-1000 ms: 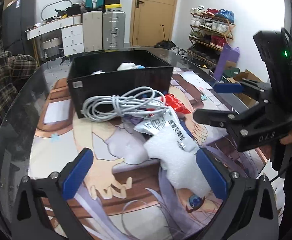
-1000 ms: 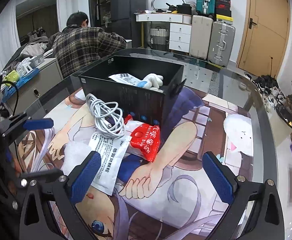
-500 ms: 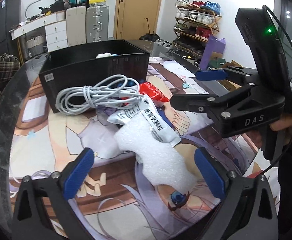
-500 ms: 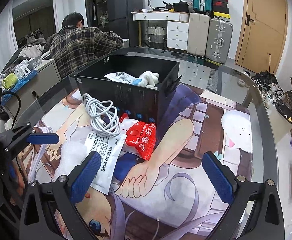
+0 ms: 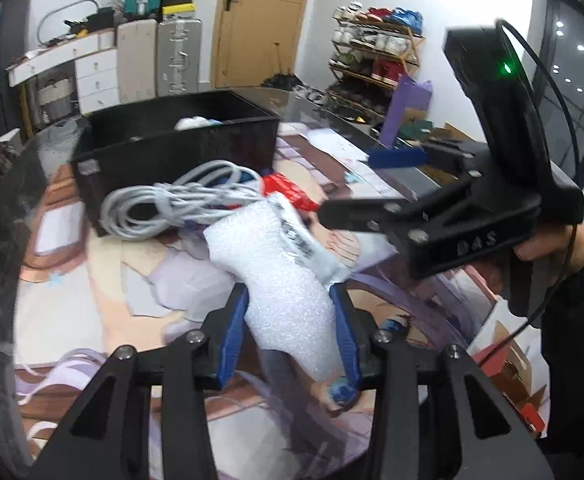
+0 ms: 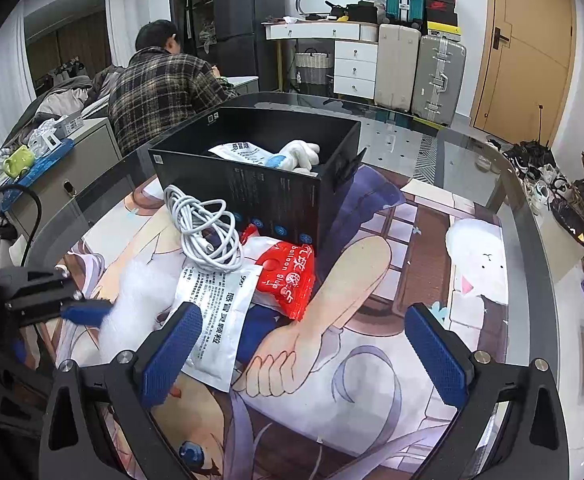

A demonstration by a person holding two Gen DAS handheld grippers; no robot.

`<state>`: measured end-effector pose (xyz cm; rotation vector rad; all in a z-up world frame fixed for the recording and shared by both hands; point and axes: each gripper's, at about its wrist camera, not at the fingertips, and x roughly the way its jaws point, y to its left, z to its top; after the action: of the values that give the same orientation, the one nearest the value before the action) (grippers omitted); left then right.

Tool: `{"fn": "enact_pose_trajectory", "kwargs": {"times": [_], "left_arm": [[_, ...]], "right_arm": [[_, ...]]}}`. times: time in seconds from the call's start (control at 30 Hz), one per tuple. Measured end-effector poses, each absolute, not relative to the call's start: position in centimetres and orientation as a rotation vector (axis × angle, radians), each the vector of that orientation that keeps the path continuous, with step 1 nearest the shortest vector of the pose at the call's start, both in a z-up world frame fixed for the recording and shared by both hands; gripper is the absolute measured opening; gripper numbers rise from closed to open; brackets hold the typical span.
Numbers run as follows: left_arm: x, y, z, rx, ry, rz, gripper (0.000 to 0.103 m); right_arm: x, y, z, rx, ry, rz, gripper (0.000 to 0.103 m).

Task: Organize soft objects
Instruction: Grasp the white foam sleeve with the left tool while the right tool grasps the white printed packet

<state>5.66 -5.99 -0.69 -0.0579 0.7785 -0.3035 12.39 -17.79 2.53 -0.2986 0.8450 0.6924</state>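
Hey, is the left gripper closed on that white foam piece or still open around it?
Closed on it: the left gripper has just shut, both blue pads pressing the white foam piece.

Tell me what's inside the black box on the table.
Inside the black box: a white printed packet and a white plush toy. Its near wall covers anything lower down.

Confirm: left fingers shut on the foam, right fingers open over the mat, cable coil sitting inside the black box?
Not quite. The cable coil lies on the mat in front of the black box, not inside it; the right wrist view shows this. The rest holds: the left gripper is shut on the foam, and the right gripper is open over the mat.
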Motion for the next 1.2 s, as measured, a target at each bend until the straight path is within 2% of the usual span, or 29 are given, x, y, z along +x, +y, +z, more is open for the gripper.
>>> {"fn": "enact_pose_trajectory", "kwargs": {"times": [0.43, 0.93, 0.97, 1.0, 1.1, 1.2], "left_arm": [[6.3, -0.9, -1.1, -0.096, 0.77, -0.164, 0.04], [6.6, 0.4, -1.4, -0.102, 0.776, -0.112, 0.041], [6.5, 0.3, -1.3, -0.1, 0.776, -0.111, 0.041], [6.5, 0.3, -1.3, -0.098, 0.776, -0.111, 0.041], [6.4, 0.2, -1.2, -0.097, 0.774, -0.11, 0.041], [6.4, 0.3, -1.2, -0.099, 0.77, -0.108, 0.041]], "right_arm": [[11.2, -14.5, 0.9, -0.286, 0.934, 0.747, 0.103], [9.7, -11.6, -0.8, -0.304, 0.981, 0.758, 0.101], [9.9, -11.7, -0.8, -0.303, 0.983, 0.758, 0.097], [10.0, -11.8, -0.9, -0.305, 0.983, 0.757, 0.088], [10.2, -12.2, -0.6, -0.306, 0.971, 0.755, 0.069], [10.2, -12.5, -0.4, -0.317, 0.974, 0.779, 0.054]]}}
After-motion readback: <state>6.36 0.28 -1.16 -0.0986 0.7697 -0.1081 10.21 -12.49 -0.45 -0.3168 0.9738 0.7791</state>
